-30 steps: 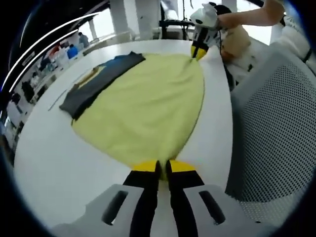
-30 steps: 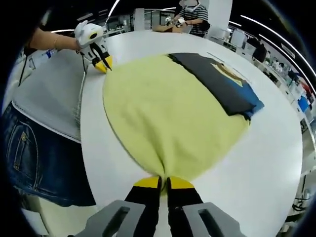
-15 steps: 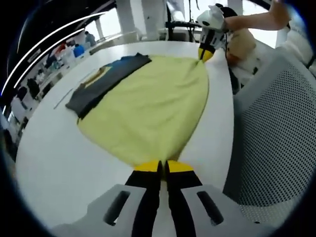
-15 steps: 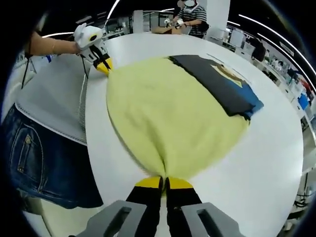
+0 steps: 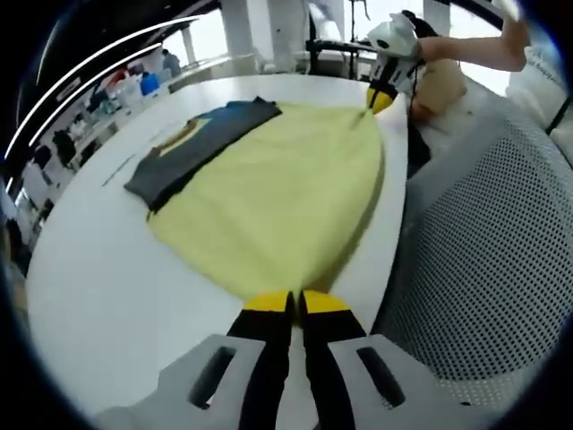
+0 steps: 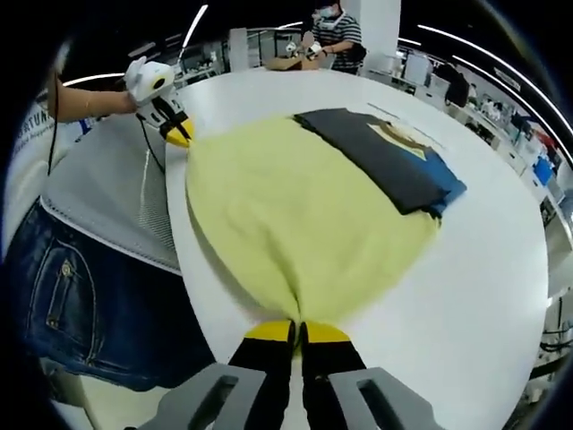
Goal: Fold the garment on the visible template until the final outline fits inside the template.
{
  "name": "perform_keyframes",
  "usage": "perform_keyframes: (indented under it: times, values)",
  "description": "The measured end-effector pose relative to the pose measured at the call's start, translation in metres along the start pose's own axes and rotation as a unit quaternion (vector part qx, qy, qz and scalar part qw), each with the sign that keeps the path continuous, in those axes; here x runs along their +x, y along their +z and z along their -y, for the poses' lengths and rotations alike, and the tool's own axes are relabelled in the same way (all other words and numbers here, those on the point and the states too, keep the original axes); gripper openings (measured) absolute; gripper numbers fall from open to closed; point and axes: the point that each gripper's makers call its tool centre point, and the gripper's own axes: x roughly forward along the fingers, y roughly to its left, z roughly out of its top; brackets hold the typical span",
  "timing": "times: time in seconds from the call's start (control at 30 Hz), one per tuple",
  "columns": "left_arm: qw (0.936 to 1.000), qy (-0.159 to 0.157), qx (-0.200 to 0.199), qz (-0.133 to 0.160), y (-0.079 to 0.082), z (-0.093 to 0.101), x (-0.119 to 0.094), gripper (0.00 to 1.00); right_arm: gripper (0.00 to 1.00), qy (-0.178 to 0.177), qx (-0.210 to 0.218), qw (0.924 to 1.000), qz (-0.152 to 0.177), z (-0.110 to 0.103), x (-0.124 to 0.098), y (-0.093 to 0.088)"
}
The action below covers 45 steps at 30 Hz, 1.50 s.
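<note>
Two claws hold a yellow cloth on a white desk.

The left claw (image 5: 295,303) is pinched shut on one corner of the yellow cloth (image 5: 277,197), close to the near edge of the desk (image 5: 98,296). The right claw (image 6: 296,331) is pinched shut on another corner of the same cloth, also by the desk's near edge. The cloth lies spread out flat between them on the desk. A dark folded T-shirt (image 6: 385,152) with a yellow and blue picture lies on the desk at the far side of the cloth, touching its edge. The person's jeans (image 6: 81,305) are just beside the desk. Another person (image 6: 333,36) stands past the far end of the desk.
</note>
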Motion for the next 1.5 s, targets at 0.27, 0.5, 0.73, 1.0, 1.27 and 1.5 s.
perform_keyframes:
  times: [0.27,0.5,0.73,1.0,1.27,1.5]
  values:
    - [0.9999,-0.008,-0.011,-0.008,-0.004,0.013,-0.009,0.01,0.0,0.011,0.003,0.9999,0.003,-0.018,-0.012,0.001]
    - [0.9994,-0.029,-0.013,-0.016,-0.008,0.028,-0.018,0.01,0.0,0.027,-0.008,0.9996,-0.003,-0.03,-0.025,0.002]
    - [0.9986,-0.046,-0.008,-0.023,-0.007,0.039,-0.027,0.01,0.0,0.028,-0.033,0.999,-0.004,-0.035,-0.038,0.007]
    - [0.9992,-0.034,-0.018,-0.009,0.005,0.024,-0.033,0.01,0.0,-0.008,-0.036,0.9989,0.03,-0.015,-0.046,0.027]
    - [0.9998,0.018,-0.005,0.011,0.027,-0.011,-0.044,0.01,0.0,-0.072,-0.044,0.9929,0.084,0.016,-0.055,0.065]
    - [0.9981,0.054,0.014,0.027,0.055,-0.045,-0.05,0.01,0.0,-0.106,-0.051,0.988,0.1,0.04,-0.058,0.086]
